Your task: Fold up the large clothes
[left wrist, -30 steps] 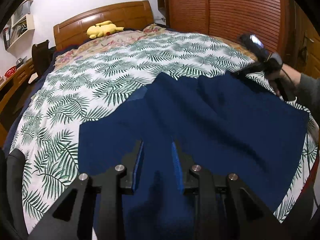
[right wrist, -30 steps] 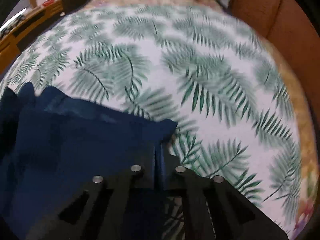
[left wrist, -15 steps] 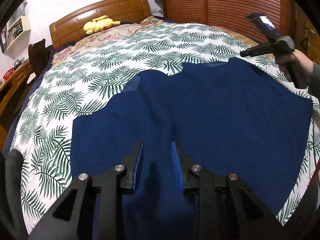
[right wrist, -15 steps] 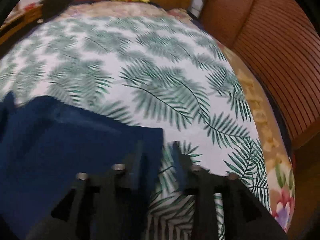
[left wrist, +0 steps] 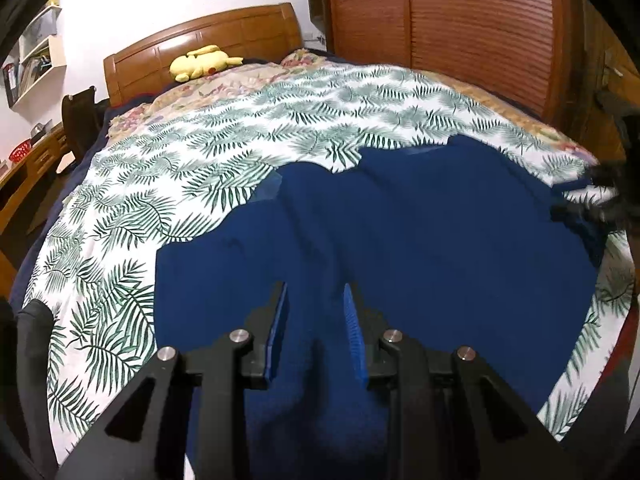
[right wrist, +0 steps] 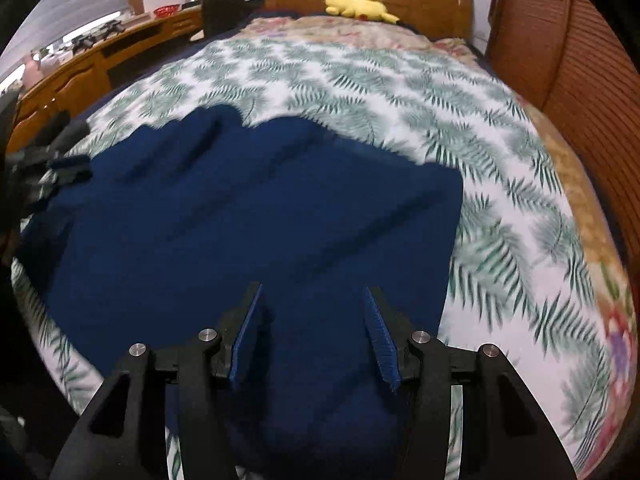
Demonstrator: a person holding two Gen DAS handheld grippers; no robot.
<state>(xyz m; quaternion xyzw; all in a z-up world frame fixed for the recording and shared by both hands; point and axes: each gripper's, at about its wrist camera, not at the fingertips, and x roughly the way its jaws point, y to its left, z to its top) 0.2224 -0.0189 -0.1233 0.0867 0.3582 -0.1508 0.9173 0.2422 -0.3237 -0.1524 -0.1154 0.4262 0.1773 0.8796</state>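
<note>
Two grippers hover over one dark blue garment (left wrist: 420,240) spread flat on the leaf-print bedspread (left wrist: 168,184), at the near end of the bed. The left gripper (left wrist: 316,320) is part open, with the cloth lying beneath its fingers and nothing pinched between them. The right gripper (right wrist: 310,328) is opening its jaws over the near right part of the garment, and nothing is held there either.

Judged step: choosing new grip points for a fold.
1. Lower each gripper onto an edge or corner, not the middle of the cloth.
2. Close fully on one layer before lifting.
3. Lift both sides together, level, to avoid dragging creases across the cloth.
4. Keep clear of the yellow plush toy (right wrist: 358,3) at the far headboard.
</note>
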